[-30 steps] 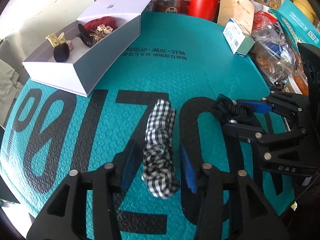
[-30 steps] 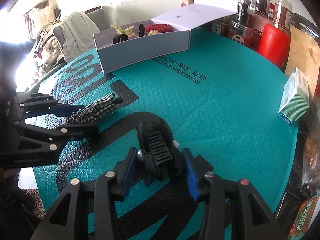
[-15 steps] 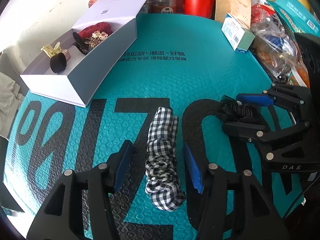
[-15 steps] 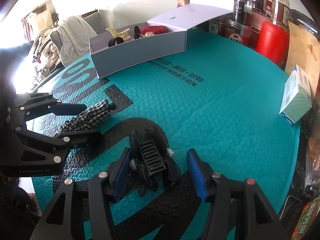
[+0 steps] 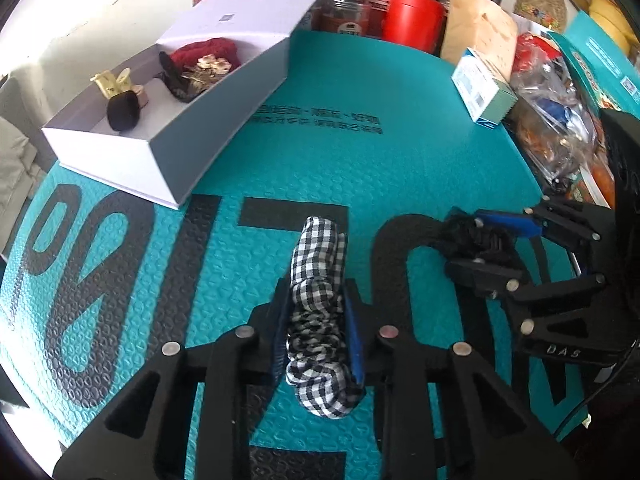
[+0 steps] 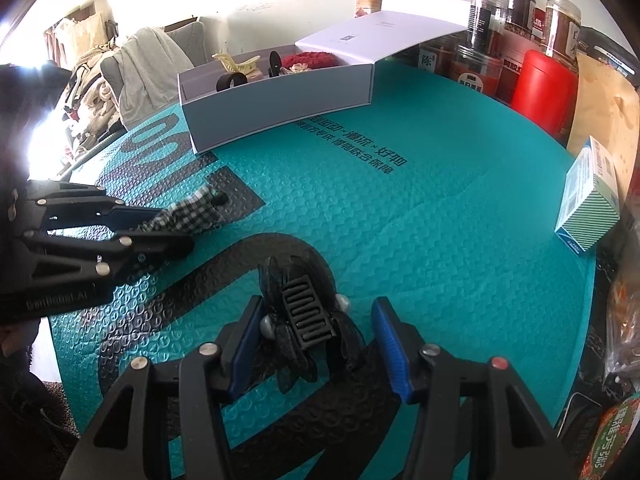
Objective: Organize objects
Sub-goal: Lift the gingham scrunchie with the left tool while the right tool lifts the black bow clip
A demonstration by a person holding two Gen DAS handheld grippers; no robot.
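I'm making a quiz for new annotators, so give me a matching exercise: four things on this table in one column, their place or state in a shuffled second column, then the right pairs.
Things
1. checked scrunchie
2. black hair claw
3. red scrunchie
4. small green-and-white carton

Place or state
A. lies inside the open white box
B. stands on the teal mat near the bags at its edge
C. squeezed in the left gripper
D. lies on the mat between the closing jaws of the right gripper, one pad not yet on it

Pairs: 1-C, 2-D, 3-A, 4-B
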